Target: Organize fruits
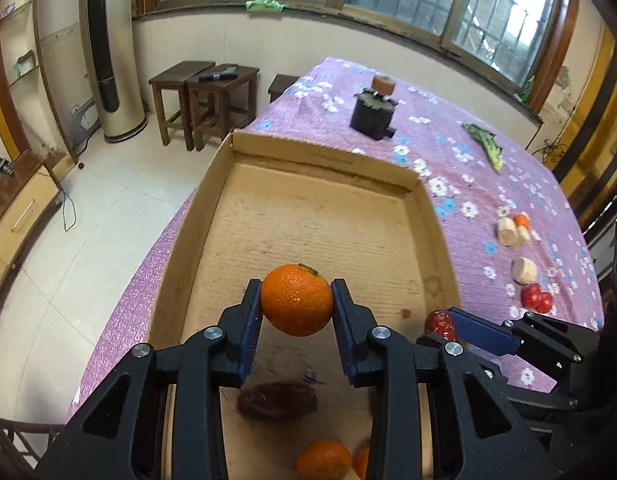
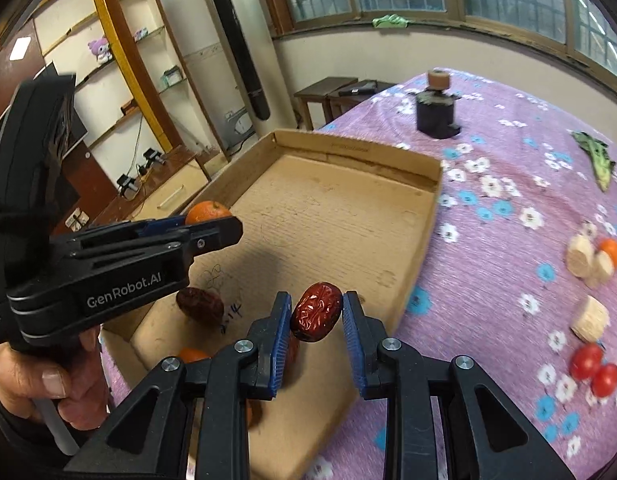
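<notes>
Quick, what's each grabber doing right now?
Left gripper: closed on an orange, above the box.
Right gripper: closed on a red date.

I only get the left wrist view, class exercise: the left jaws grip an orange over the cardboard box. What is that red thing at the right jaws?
Observer: A wrinkled red date, clamped between the right gripper's jaws above the cardboard box's near right wall.
Operator: Does the dark fruit under my left gripper match it?
Observer: Yes, another darker date lies on the box floor.
Operator: Any writing in the box?
Observer: Pen scribbles beside that date.
</notes>
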`<state>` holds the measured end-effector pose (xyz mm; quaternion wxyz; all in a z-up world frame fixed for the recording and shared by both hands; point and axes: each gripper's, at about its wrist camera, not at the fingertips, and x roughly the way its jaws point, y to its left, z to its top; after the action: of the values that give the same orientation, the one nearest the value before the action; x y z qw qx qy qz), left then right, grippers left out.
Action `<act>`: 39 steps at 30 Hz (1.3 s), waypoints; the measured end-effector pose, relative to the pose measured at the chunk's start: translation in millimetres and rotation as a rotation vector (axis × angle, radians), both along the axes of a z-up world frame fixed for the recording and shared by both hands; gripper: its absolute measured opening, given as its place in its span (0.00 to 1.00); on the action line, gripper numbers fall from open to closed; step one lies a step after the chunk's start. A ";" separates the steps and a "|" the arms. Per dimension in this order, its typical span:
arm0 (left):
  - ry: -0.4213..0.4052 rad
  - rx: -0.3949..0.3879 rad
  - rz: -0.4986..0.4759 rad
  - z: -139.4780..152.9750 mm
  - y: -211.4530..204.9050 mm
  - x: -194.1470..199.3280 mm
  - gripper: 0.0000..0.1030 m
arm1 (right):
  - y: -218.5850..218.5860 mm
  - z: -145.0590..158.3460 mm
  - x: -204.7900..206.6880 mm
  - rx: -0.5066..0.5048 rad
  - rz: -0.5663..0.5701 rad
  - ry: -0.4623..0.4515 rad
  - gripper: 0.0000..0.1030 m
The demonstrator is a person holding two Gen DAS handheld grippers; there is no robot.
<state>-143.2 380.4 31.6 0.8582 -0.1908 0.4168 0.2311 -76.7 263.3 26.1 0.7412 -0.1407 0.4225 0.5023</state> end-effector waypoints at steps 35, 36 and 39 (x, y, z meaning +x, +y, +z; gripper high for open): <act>-0.029 -0.046 -0.033 12.8 -49.4 -6.8 0.64 | -85.3 6.8 4.0 0.015 -0.111 -0.001 0.42; -0.029 -0.046 -0.045 13.2 -54.8 -5.1 0.64 | -92.5 6.4 4.7 0.014 -0.123 -0.001 0.42; -0.031 -0.050 -0.070 15.2 -68.6 -3.9 0.64 | -112.3 4.9 8.4 0.017 -0.157 0.005 0.42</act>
<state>-147.1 311.8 46.8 0.8671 -0.2010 0.4154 0.1874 -68.3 151.0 31.0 0.7784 -0.0996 0.4299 0.4465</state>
